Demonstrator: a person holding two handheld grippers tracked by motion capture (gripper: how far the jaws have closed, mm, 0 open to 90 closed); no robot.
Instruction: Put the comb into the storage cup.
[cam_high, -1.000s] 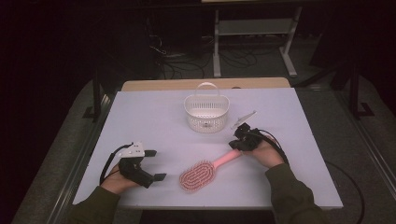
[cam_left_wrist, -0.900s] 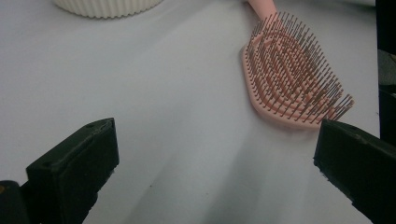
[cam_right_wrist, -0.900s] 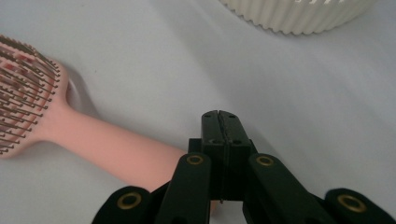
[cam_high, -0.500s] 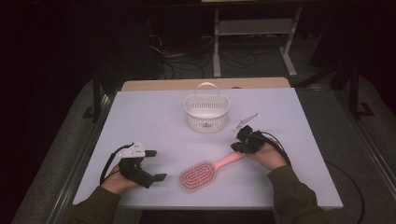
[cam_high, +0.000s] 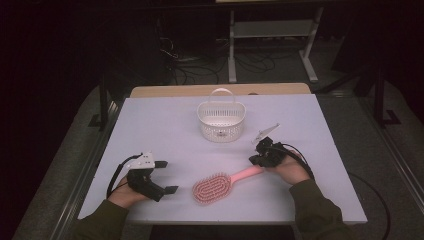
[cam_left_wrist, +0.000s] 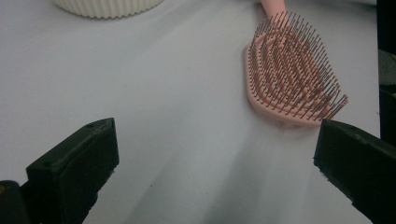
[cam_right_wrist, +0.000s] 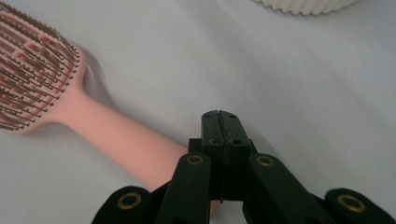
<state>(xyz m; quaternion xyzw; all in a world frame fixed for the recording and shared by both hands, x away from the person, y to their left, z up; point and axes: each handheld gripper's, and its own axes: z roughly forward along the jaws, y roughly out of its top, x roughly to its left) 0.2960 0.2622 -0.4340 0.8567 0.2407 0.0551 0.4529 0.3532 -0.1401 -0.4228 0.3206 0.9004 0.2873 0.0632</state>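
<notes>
My right gripper (cam_right_wrist: 219, 116) had its fingers pressed together, empty, above the hairbrush (cam_high: 220, 185) handle; the brush lay ungrasped on the bench (cam_high: 165, 125), the basket (cam_high: 221, 120) empty. Left gripper (cam_high: 167, 176) waited wide.

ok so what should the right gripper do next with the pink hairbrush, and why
Probably open the right gripper before anything else. Its jaws are pressed shut with nothing between them, and the pink hairbrush handle lies on the table just beside and partly under them, ungrasped. Opened, it could straddle the handle. The left gripper is open, away from the brush.
</notes>
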